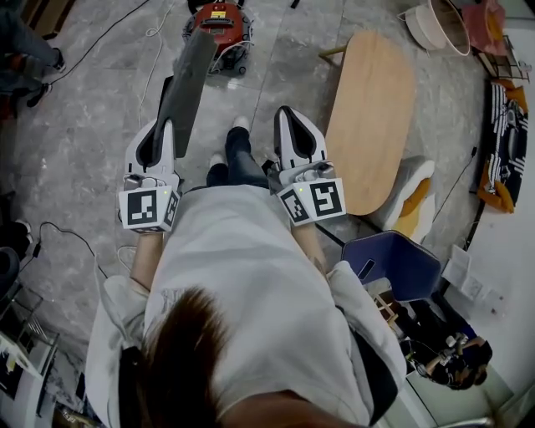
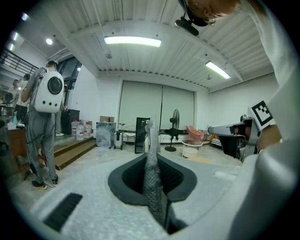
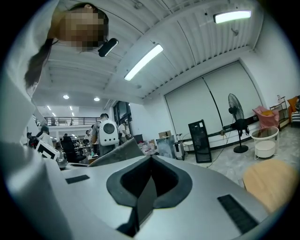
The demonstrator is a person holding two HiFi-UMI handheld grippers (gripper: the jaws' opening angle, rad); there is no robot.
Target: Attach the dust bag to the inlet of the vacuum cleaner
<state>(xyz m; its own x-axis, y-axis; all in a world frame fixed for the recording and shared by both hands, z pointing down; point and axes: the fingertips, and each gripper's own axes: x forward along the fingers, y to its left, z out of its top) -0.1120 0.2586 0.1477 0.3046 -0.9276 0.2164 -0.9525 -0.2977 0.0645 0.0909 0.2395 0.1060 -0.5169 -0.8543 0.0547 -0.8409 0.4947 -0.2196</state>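
Observation:
A flat grey dust bag (image 1: 188,84) sticks out forward from my left gripper (image 1: 165,127), which is shut on its near end. In the left gripper view the bag (image 2: 151,138) stands edge-on between the closed jaws of the left gripper (image 2: 151,164). The red vacuum cleaner (image 1: 219,29) sits on the floor ahead, just beyond the bag's far end. My right gripper (image 1: 288,113) is held level beside the left one, shut with nothing in it. In the right gripper view, the right gripper (image 3: 151,159) shows its jaws closed, and the bag (image 3: 117,153) shows to its left.
An oval wooden table (image 1: 372,117) stands to the right, with a white basin (image 1: 435,25) beyond it and a blue chair (image 1: 393,263) nearer. Cables (image 1: 155,50) trail over the grey floor. A person with a white backpack (image 2: 47,93) stands at the left.

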